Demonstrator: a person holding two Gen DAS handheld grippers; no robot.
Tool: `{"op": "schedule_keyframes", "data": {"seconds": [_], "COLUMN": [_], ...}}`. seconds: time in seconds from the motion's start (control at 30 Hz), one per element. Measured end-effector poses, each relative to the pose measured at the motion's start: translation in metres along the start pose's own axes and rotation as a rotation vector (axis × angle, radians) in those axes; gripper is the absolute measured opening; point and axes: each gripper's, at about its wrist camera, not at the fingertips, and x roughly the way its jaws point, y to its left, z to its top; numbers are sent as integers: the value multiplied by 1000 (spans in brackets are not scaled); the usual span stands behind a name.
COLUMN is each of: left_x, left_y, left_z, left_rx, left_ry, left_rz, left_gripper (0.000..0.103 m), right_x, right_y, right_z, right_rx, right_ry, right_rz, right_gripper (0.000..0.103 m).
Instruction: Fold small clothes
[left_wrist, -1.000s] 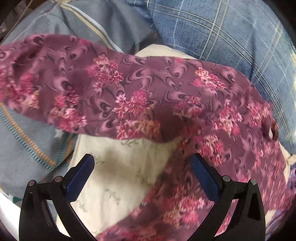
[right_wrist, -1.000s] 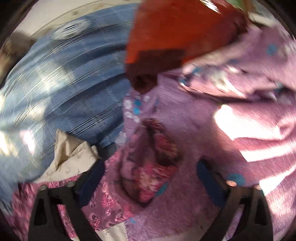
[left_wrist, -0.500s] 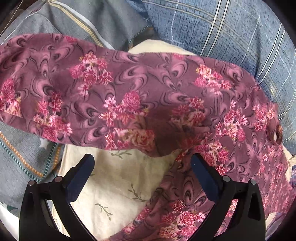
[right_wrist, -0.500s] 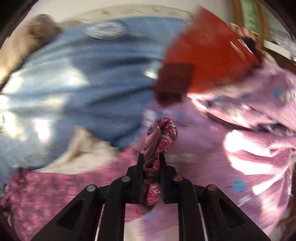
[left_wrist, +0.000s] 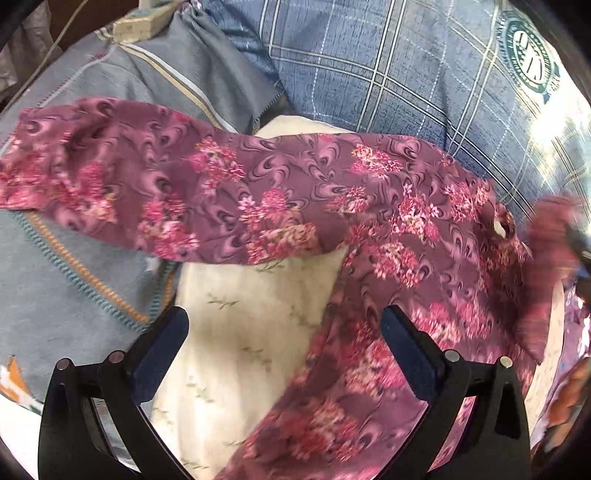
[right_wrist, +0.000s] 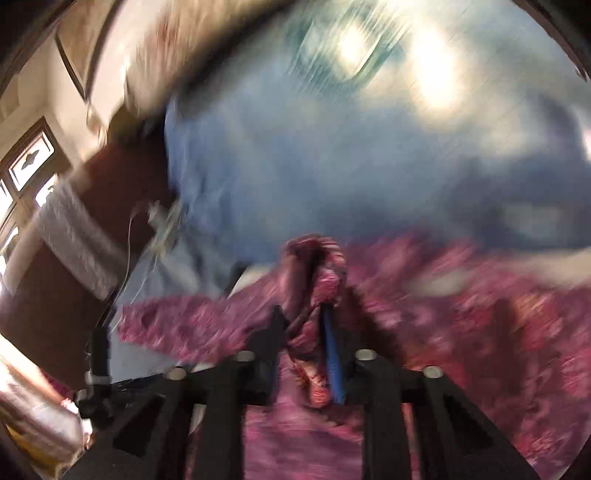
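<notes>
A maroon floral garment (left_wrist: 280, 206) lies spread across a cream floral cloth (left_wrist: 251, 325) on the bed. One part stretches left, another runs down toward the lower right. My left gripper (left_wrist: 284, 332) is open above the cream cloth, its right finger (left_wrist: 410, 354) over the garment. My right gripper (right_wrist: 304, 325) is shut on a bunched edge of the floral garment (right_wrist: 317, 273) and holds it lifted; this view is blurred. The lifted edge and right gripper show blurred at the right side of the left wrist view (left_wrist: 554, 236).
A blue plaid pillow (left_wrist: 406, 74) lies behind the garment. A grey striped blanket (left_wrist: 74, 280) lies at the left. In the right wrist view a dark wooden bed frame (right_wrist: 110, 192) and a window (right_wrist: 26, 166) are at the left.
My right gripper closed on the garment's edge and swung left and up with it. The garment's right side has lifted. My left gripper stayed open and drew back slightly.
</notes>
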Motion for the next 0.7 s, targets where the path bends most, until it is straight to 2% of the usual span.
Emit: {"op": "schedule_keyframes", "data": {"seconds": [0.03, 0.07, 0.13, 0.17, 0.27, 0.3, 0.37, 0.43, 0.5, 0.57, 0.7], "left_x": [-4, -7, -12, -14, -18, -19, -17, -14, -4, 10, 41], "left_y": [4, 6, 6, 9, 7, 1, -14, -40, -77, -108, -144], "left_z": [-2, -4, -9, -10, -14, -14, -16, -17, -21, -26, -42], "left_rx": [10, 16, 22, 21, 11, 3, -5, -5, 14, 31, 37], "left_ry": [-5, -9, -24, -29, -31, -29, -30, -16, 23, 74, 159], "left_rz": [12, 22, 43, 45, 24, 2, -52, -120, -180, -205, -214], "left_gripper": [103, 103, 103, 103, 103, 103, 103, 103, 103, 103, 103], "right_x": [33, 60, 85, 81, 26, 5, -46, -85, -113, -137, -154], "right_y": [14, 23, 38, 40, 28, 19, -18, -59, -95, -135, -192], "right_z": [-10, -18, -33, -36, -37, -36, -39, -50, -63, -83, -125], "right_rx": [-10, -29, -79, -85, -66, -52, 10, 67, 139, 258, 497], "right_ry": [82, 139, 204, 197, 94, 54, -41, -89, -90, -89, -73], "right_rz": [-15, -52, -80, -65, -24, -32, -107, -205, -241, -223, -102], "right_gripper": [58, 60, 58, 57, 59, 66, 79, 79, 79, 79, 79]}}
